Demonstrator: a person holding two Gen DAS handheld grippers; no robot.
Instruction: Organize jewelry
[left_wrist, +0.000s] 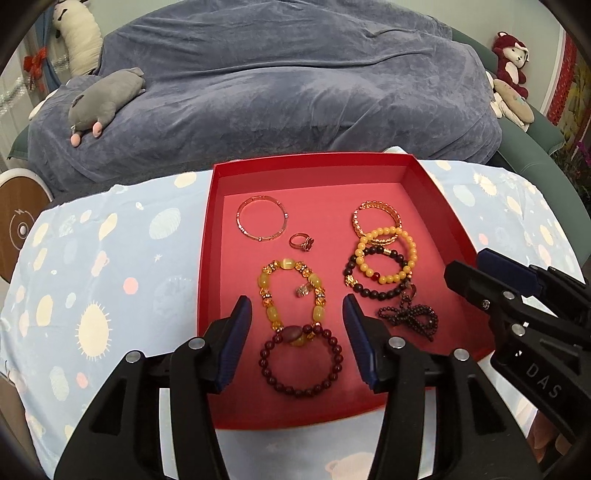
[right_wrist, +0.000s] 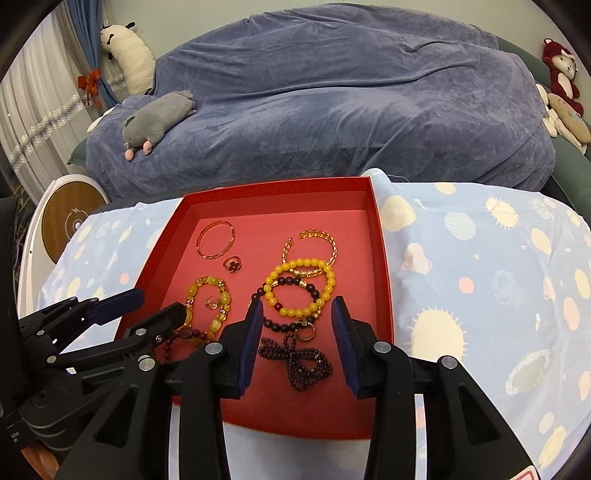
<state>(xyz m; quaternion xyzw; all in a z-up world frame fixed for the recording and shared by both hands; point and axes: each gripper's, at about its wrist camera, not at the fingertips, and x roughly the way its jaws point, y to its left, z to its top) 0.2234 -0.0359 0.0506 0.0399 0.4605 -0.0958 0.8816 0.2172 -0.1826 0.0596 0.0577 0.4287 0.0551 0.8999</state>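
A red tray (left_wrist: 317, 173) (right_wrist: 380, 258) holds the jewelry. In it lie a thin gold bangle (left_wrist: 261, 219), a ring (left_wrist: 303, 242), a yellow stone bracelet (left_wrist: 291, 295), a dark red bead bracelet (left_wrist: 301, 360), a gold chain cuff (left_wrist: 376, 221), a yellow bead bracelet (left_wrist: 388, 254) (right_wrist: 303, 286), a dark bead bracelet (left_wrist: 376, 275) and a small-bead dark strand (left_wrist: 410, 317) (right_wrist: 295, 360). My left gripper (left_wrist: 297, 343) is open and empty above the dark red bracelet. My right gripper (right_wrist: 297, 345) is open and empty above the dark strand.
The tray sits on a pale blue patterned cloth (left_wrist: 92, 280) (right_wrist: 480, 288). Behind it is a sofa under a blue-grey blanket (left_wrist: 288, 85) with a grey plush toy (left_wrist: 107, 99). A round wooden-faced device (left_wrist: 18, 225) stands at the left.
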